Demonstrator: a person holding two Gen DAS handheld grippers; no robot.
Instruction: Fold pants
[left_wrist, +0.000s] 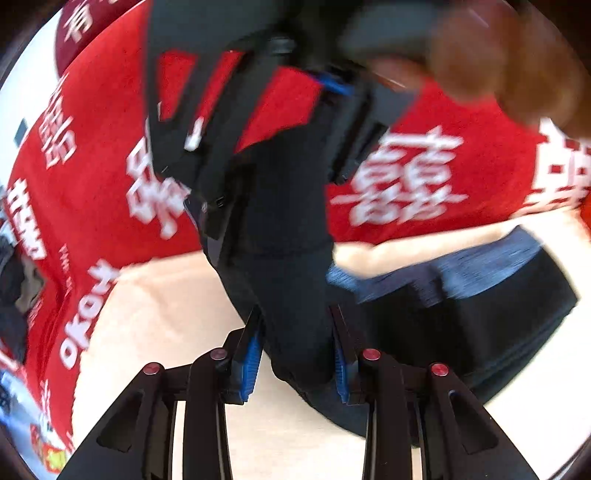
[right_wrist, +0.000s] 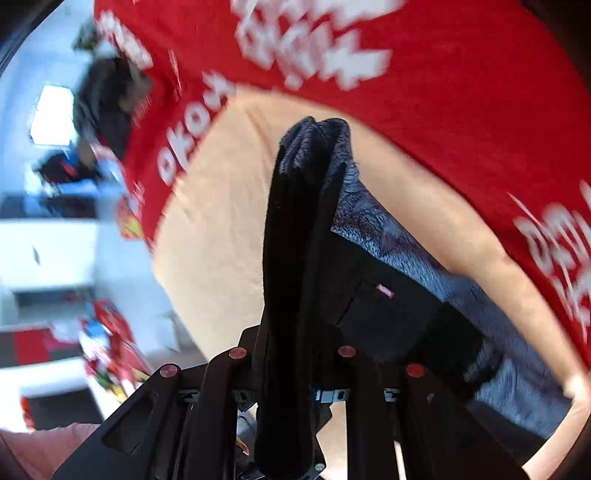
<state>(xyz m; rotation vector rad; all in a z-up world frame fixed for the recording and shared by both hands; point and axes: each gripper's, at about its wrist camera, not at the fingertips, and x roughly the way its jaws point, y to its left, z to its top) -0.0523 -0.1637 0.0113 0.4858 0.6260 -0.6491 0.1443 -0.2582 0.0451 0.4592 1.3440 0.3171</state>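
The dark pants (left_wrist: 461, 314) with a grey-blue inner side lie partly on the beige table (left_wrist: 166, 314). One bunched part of them rises up the middle of the left wrist view. My left gripper (left_wrist: 295, 358) is shut on that part, and the blue pads (left_wrist: 251, 365) press the cloth from both sides. In the right wrist view my right gripper (right_wrist: 310, 166) is shut on another bunched fold of the pants (right_wrist: 388, 306), which hangs between its black fingers (right_wrist: 280, 206). A small red label (right_wrist: 384, 291) shows on the dark cloth.
A red cloth with white characters (left_wrist: 92, 129) lies around the beige table top (right_wrist: 214, 221). A person's hand (left_wrist: 498, 66) shows blurred at the top right of the left wrist view. Blurred white furniture and clutter (right_wrist: 55, 258) stand off to the left.
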